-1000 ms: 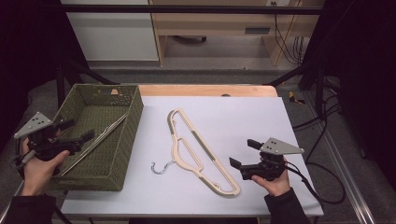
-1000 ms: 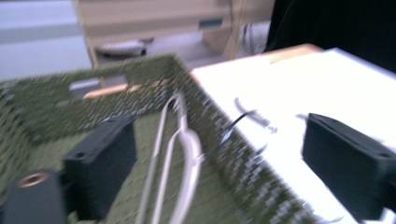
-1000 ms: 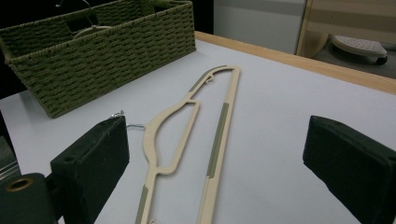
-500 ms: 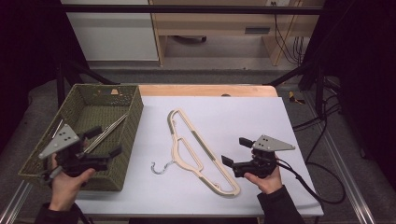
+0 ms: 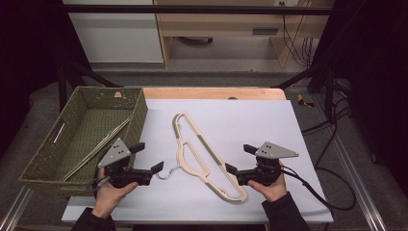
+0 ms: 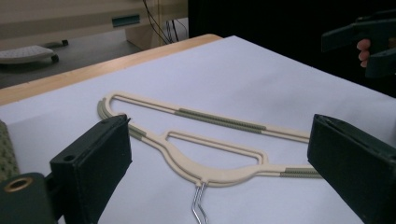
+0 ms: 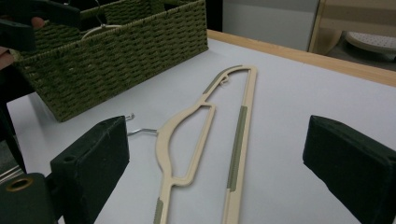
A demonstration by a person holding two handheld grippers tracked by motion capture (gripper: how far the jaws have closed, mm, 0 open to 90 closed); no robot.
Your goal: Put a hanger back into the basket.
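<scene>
A cream plastic clothes hanger (image 5: pixel 204 156) lies flat on the white-covered table (image 5: pixel 288 125), set diagonally, with its metal hook (image 5: pixel 166 172) pointing toward the person's left and its long bar running toward the near right. Lying flat and clear of other things, it offers both ends to a grasp from either side. The left gripper (image 5: pixel 145 163) is held low just beside the hook, its fingers (image 6: pixel 93 168) spread wide; in the left gripper view the hook and the hanger's neck sit between the two pads, which suggests an approach aimed at that end, though nothing is gripped yet. The right gripper (image 5: pixel 238 163) hovers at the opposite, near-right end of the hanger, also with fingers (image 7: pixel 93 163) wide apart and empty; in the right gripper view the hanger's shoulder and bar run up between them. The paired stance, one tool at each end, is consistent with a two-handed lift of a long, light, thin object that would otherwise pivot or slide if pinched at one point. A green woven basket (image 5: pixel 45 163) stands at the table's left edge, touching nothing of the hanger; thin metal rods (image 5: pixel 98 144), probably further hangers, lean inside it, so it may plausibly serve as the destination.
</scene>
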